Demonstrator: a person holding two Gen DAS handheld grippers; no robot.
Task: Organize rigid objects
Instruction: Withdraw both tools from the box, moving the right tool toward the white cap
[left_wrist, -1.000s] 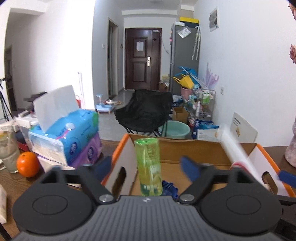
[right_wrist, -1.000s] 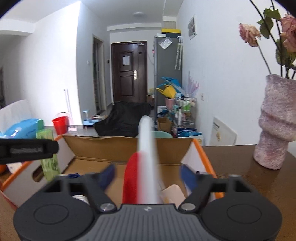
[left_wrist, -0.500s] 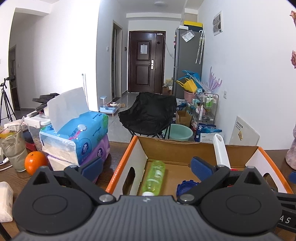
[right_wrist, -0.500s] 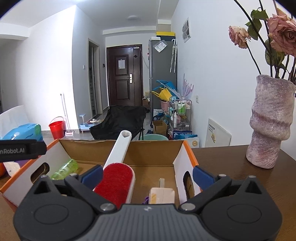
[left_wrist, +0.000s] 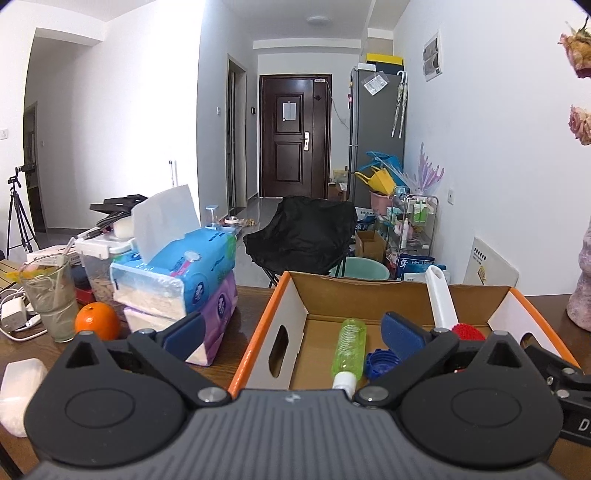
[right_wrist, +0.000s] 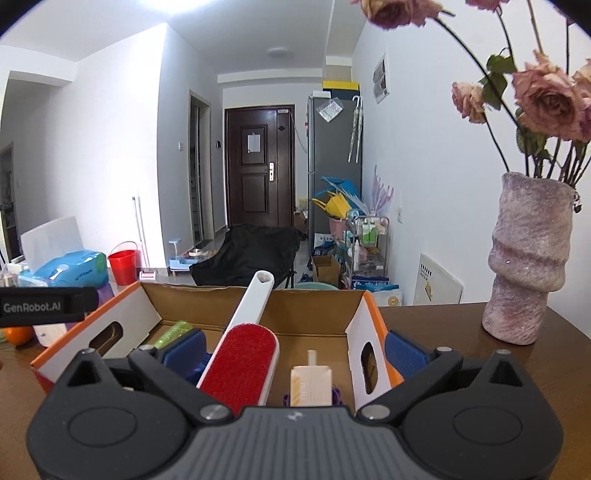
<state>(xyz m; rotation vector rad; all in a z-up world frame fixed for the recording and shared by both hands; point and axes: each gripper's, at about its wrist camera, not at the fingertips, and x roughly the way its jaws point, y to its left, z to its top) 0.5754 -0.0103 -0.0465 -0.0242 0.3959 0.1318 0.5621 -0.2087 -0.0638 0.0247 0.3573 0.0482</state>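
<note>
Now the left hand-held gripper (left_wrist: 291, 334) stands with jaws spread wide and empty; the green bottle (left_wrist: 349, 341) lies flat in the cardboard box (left_wrist: 266, 332). Rightward, the right hand-held gripper (right_wrist: 293, 345) is likewise apart and empty, the red lint brush (right_wrist: 242, 360) propped on the box's far wall. That lean looks unsteady; a nudge to the box could tip it out.

Left view: bottle (left_wrist: 348, 345) cap end hidden behind tool body; blue lid (left_wrist: 380, 363) partly covered by a pad. Brush (left_wrist: 441, 303) head mostly behind the tool arm; only a red sliver shows. Vase (left_wrist: 581, 291) cut by right edge. Right view: bottle (right_wrist: 173, 333) mostly hidden behind pad and box (right_wrist: 364, 334) wall. Purple item (right_wrist: 337, 395) under the beige piece (right_wrist: 310, 384): unidentifiable. Orange (right_wrist: 16, 334) largely hidden behind the other tool's arm. Fridge notes too small to read.
</note>
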